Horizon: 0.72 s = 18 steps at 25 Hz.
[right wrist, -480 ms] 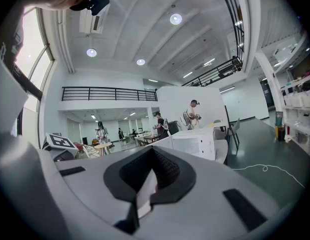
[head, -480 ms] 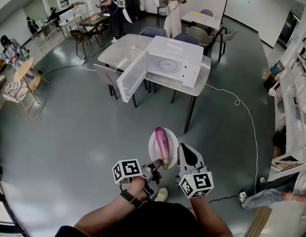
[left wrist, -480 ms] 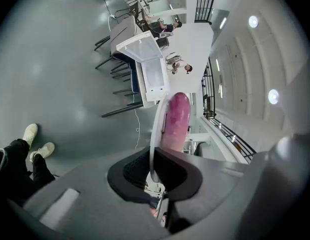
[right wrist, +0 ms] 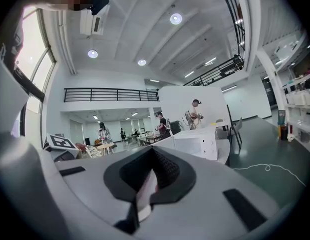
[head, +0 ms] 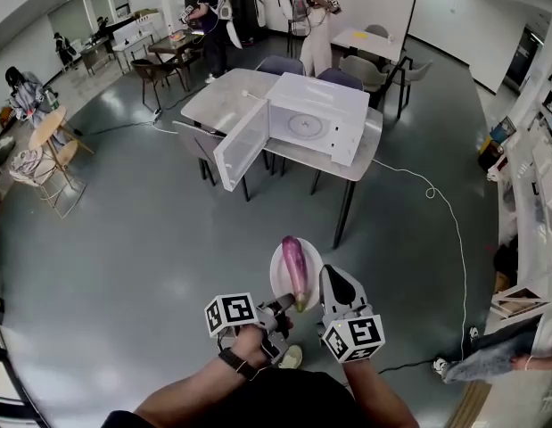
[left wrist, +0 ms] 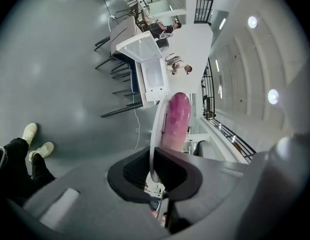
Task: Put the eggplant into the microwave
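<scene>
Open grey floor (head: 124,239) separates us from a table (head: 224,92) bearing the white microwave (head: 316,119), whose door (head: 243,145) hangs wide, ready for loading. We hold a white plate (head: 277,283) level with the eggplant (head: 295,270) lying on it. The left gripper (head: 283,307) and right gripper (head: 329,279) each pinch the plate's rim.

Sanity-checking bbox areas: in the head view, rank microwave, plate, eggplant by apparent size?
1. microwave, door open.
2. plate.
3. eggplant, as long as the plate but narrower.
The last two sit nearer the camera, so real sizes are unsure.
</scene>
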Tool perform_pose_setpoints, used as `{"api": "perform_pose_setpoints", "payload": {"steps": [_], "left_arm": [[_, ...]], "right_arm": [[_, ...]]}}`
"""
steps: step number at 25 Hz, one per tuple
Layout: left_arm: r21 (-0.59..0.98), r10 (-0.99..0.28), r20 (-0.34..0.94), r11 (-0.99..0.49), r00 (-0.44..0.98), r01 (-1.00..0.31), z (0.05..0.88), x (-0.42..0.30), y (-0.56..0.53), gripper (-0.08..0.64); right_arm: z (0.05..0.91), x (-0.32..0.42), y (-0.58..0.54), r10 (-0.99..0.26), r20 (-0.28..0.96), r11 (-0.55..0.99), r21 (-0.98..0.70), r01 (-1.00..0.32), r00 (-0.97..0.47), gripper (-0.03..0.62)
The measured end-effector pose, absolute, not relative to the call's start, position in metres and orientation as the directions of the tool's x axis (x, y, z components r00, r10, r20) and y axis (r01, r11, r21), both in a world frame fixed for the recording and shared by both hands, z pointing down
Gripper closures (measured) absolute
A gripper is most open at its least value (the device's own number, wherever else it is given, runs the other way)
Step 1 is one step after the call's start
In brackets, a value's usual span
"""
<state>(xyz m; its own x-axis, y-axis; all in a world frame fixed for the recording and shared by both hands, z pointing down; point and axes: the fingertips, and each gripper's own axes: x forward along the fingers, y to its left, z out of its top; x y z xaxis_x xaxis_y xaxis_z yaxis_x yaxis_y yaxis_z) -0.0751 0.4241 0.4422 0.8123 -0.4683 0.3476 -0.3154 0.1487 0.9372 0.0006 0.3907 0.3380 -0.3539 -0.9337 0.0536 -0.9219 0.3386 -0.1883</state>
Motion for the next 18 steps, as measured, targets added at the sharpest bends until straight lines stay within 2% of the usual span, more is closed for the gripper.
{"api": "perform_pose_setpoints", "payload": {"steps": [18], "left_arm": [[0.931, -0.48, 0.361, 0.138, 0.799, -0.338, 0.446, -0.047, 0.415, 0.535]], "right_arm": [[0.336, 0.028, 0.387, -0.925, 0.025, 0.366, -0.202, -0.908, -0.378, 0.591]]}}
